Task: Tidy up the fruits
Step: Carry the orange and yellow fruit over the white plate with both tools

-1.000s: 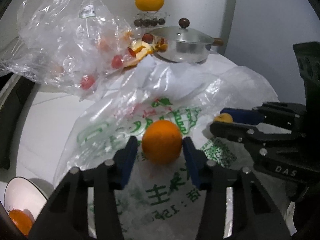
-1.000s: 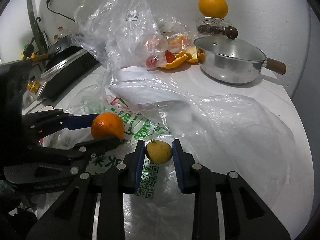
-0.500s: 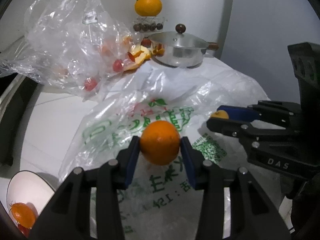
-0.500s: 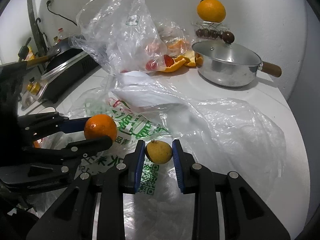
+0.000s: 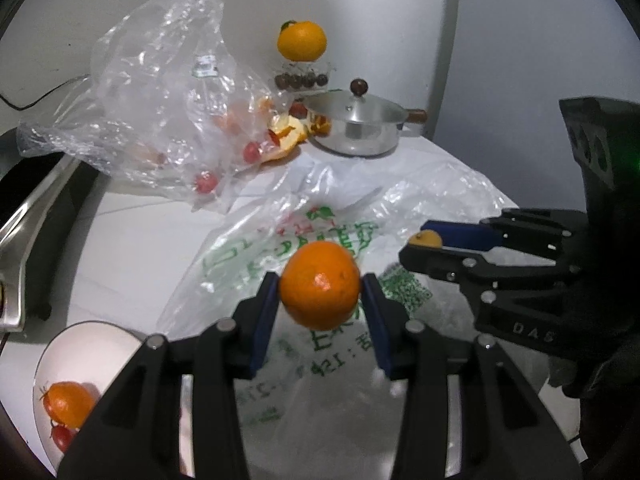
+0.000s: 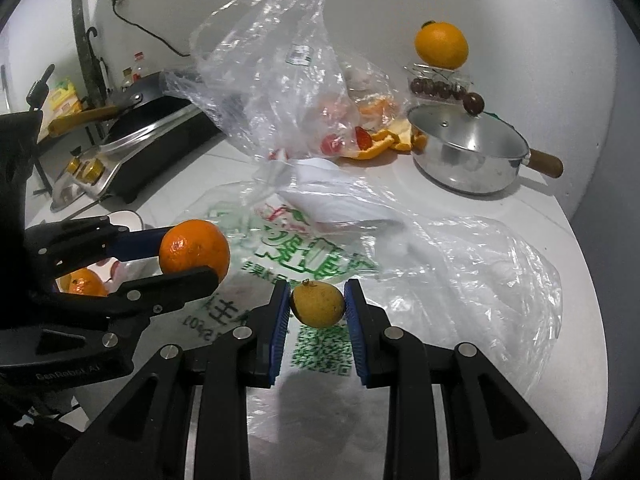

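Observation:
My left gripper [image 5: 320,296] is shut on an orange [image 5: 319,285] and holds it above the printed plastic bag [image 5: 280,248]. The orange also shows in the right wrist view [image 6: 195,246]. My right gripper [image 6: 317,306] is shut on a small yellow fruit [image 6: 318,304], lifted over the same bag [image 6: 312,256]; in the left wrist view the fruit [image 5: 427,238] peeks between its fingers. A white bowl [image 5: 86,344] at lower left holds another orange [image 5: 66,404] and a cherry tomato [image 5: 60,436].
A clear bag with cherry tomatoes [image 5: 160,92] lies at the back left, orange peels [image 6: 384,140] beside it. A lidded steel pot [image 6: 468,156] stands at the back right, an orange on a clear box [image 6: 440,46] behind it. A stove [image 6: 136,148] is on the left.
Both grippers have risen and pulled back with their fruits, so the bag and counter look farther away. The bowl with the orange has come more into the left view.

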A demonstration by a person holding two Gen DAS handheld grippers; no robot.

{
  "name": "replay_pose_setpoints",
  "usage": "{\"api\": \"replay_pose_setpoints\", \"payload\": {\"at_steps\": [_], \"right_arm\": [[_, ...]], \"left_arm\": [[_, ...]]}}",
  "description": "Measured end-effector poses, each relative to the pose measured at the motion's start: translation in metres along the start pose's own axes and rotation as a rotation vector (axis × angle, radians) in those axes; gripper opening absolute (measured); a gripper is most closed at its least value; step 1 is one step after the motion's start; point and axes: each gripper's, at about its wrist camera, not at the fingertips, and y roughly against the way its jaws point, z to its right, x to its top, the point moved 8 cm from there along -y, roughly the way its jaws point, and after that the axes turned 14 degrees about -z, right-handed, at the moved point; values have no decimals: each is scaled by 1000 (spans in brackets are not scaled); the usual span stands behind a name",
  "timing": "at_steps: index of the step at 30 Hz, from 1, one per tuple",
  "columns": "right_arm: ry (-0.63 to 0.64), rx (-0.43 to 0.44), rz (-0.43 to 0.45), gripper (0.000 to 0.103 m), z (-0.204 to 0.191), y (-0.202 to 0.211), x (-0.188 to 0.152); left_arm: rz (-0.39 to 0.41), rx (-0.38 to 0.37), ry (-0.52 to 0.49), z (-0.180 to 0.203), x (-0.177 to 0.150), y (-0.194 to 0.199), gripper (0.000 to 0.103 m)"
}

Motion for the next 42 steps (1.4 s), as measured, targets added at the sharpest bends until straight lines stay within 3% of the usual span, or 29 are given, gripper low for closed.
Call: {"api": "replay_pose_setpoints", "payload": {"at_steps": [11,26,42], "right_arm": [[51,2,12,30,-39,12,3],[147,15,4,30,-104,11,14],[213,37,-30,30,-150,-12,24]], "left_arm": [[50,14,38,-25,-20,36,43],[76,71,150,-90,-66,70,43],[55,116,220,-150,-87,54,43]]}}
